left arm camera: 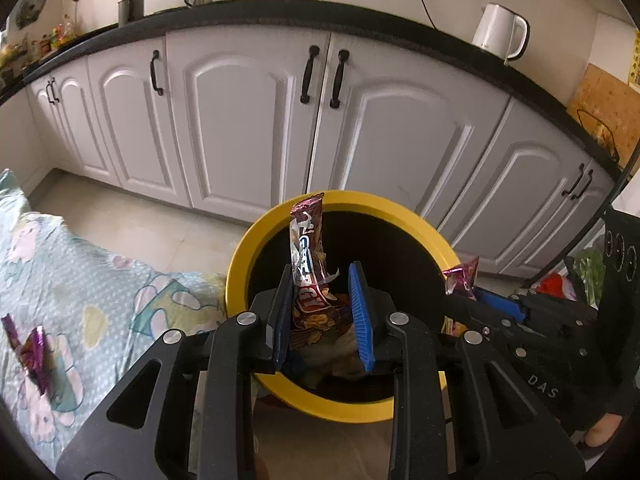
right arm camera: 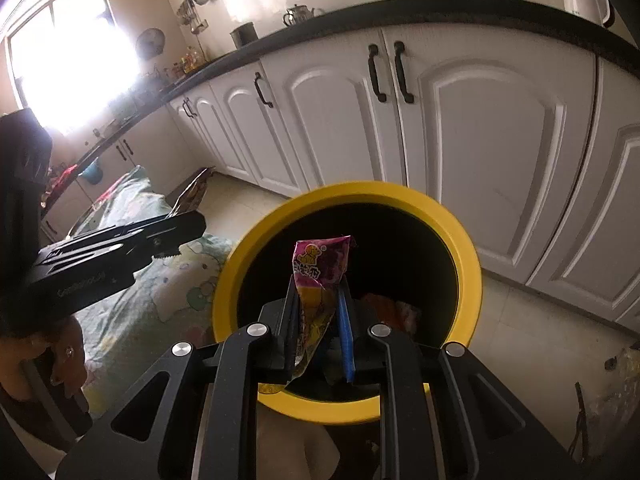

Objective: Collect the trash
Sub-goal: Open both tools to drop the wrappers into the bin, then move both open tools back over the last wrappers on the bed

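Note:
My left gripper point(left arm camera: 323, 280) stands open over the yellow-rimmed bin point(left arm camera: 256, 236). A brown snack wrapper point(left arm camera: 308, 248) stands upright between its fingers, against the left one and clear of the right one. My right gripper point(right arm camera: 318, 282) is shut on a purple and yellow snack wrapper point(right arm camera: 320, 264) over the same bin point(right arm camera: 472, 264); it also shows in the left wrist view point(left arm camera: 464, 276). Other trash lies inside the bin point(right arm camera: 388, 308). A purple wrapper point(left arm camera: 34, 348) lies on the patterned cloth at left.
A table with a floral cloth point(left arm camera: 100, 292) stands left of the bin. White cabinets point(left arm camera: 248, 120) under a dark counter run behind it. A white kettle point(left arm camera: 500, 32) stands on the counter. Bags point(left arm camera: 576, 276) sit at the right.

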A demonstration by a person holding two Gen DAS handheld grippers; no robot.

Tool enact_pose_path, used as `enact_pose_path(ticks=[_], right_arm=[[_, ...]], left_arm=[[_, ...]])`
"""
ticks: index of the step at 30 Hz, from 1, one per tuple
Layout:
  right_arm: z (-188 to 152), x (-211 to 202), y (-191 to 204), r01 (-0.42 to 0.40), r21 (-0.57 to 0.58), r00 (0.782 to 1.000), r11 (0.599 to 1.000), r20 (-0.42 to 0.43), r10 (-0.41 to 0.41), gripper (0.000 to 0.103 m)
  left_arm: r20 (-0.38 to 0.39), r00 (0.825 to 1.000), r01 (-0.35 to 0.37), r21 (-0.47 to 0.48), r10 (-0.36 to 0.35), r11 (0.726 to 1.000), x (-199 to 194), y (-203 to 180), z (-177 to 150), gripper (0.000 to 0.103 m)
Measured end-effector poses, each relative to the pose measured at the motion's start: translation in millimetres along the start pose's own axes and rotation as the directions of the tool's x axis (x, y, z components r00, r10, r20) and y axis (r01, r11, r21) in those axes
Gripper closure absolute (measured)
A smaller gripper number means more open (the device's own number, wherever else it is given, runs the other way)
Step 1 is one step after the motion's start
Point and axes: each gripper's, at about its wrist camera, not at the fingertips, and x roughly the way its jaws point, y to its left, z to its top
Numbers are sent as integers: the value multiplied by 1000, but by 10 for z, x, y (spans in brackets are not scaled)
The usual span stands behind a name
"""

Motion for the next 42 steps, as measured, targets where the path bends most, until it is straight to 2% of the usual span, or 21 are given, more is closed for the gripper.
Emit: enact_pose_path(ticks=[6,10,13,15,17,18,22,25,27,29,36,42], right_arm=[[-98,144,-84,21,22,999,1000,-45,-20,84],[-140,175,-113,29,27,998,999,-52,-28,82],[-151,184,-142,34,34,998,999,-55,-32,75],[-166,175,-163,45,41,998,998,-50,-43,69],[-169,160,-185,52,51,998,997,-48,-50,66],[-169,147,-201,57,57,998,997,-43,-55,64],[-159,84,-276,76,89,997,993,-20,-74,55],[-144,48,-314,93,101,996,991,-3,-93,48],[-131,8,-338,106,113,994,988,12,-108,43],[-118,-34,-328,121,110,992,987,29,-125,40],[-70,-184,-232,154,87,982,984,95,-162,20],[-21,-321,-114,170,55,973,984,151,-176,14]], left_arm=[[-46,999,16,-2,-16,1000,204,-6,46,81],[-50,998,21,-7,-21,1000,259,-7,81,80],[-51,999,15,-6,-16,1000,280,-7,101,73],[-51,999,16,-14,-17,1000,283,3,101,64],[-49,999,16,-20,-17,1000,283,11,115,61],[-45,999,12,-25,-13,1000,271,20,118,55],[-29,1000,7,-44,-8,999,194,53,117,45],[-14,1000,-11,-58,11,998,115,82,107,33],[-1,999,-32,-68,32,997,53,109,101,18],[16,999,-42,-87,43,995,-34,145,87,11],[88,991,-88,-110,98,990,-369,198,29,11],[139,982,-111,-129,129,985,-676,252,-59,11]])
